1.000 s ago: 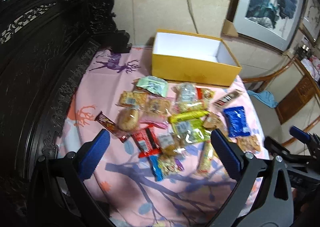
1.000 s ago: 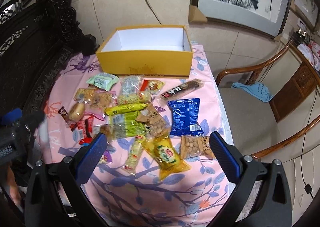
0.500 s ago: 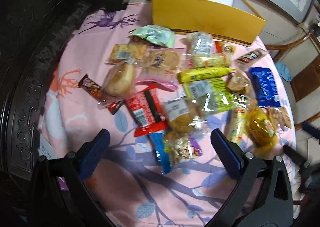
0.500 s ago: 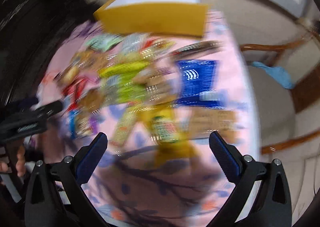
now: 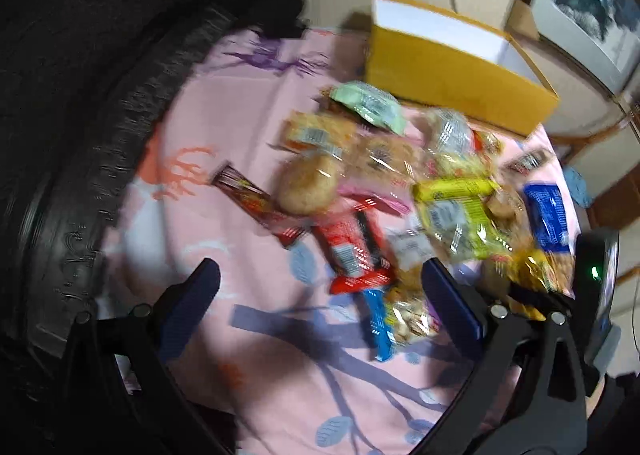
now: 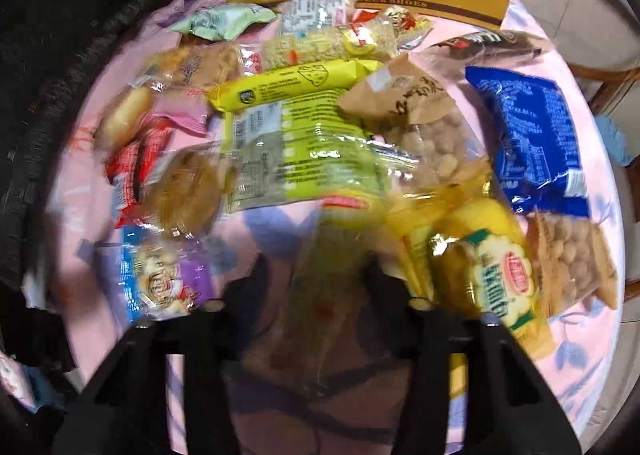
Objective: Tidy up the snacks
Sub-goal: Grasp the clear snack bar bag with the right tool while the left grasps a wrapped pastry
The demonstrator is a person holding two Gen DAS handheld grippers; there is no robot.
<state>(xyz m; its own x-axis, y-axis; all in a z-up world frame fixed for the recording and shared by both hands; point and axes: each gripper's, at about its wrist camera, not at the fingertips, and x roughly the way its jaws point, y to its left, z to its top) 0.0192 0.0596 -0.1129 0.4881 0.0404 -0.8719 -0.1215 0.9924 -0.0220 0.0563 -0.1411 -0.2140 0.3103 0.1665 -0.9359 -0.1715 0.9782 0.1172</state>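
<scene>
Closed narrow, the right tool (image 6: 316,283) sits at the bottom centre of the right wrist view with its two dark fingers pinching a long slim packet (image 6: 328,255). I'd say this is the pick-up step, with the sorting barely begun: the snacks lie spread over the pink-clothed counter (image 5: 240,135), and what little shows of the inside of the yellow box (image 5: 452,83) is bare white wall. The left tool (image 5: 320,295) hangs wide and empty in the lower middle of its view, with bare cloth and the near end of a red packet (image 5: 348,251) between its blue pads. The next move, as I judge it, is to lift the slim packet straight up clear of its neighbours, carry it toward the box at the top of the frame, and let go only once it is over the opening. That lift wants care, because a puffy yellow bag (image 6: 492,267) lies just beside the right finger and glossy film can slip. The packet itself looks like a thin stick in clear crinkly wrap, yellow-green inside, with a red band at its far end. It runs lengthwise up the frame from between the fingers toward a lime-green pack (image 6: 304,151). Blur hides whether the two overlap.
</scene>
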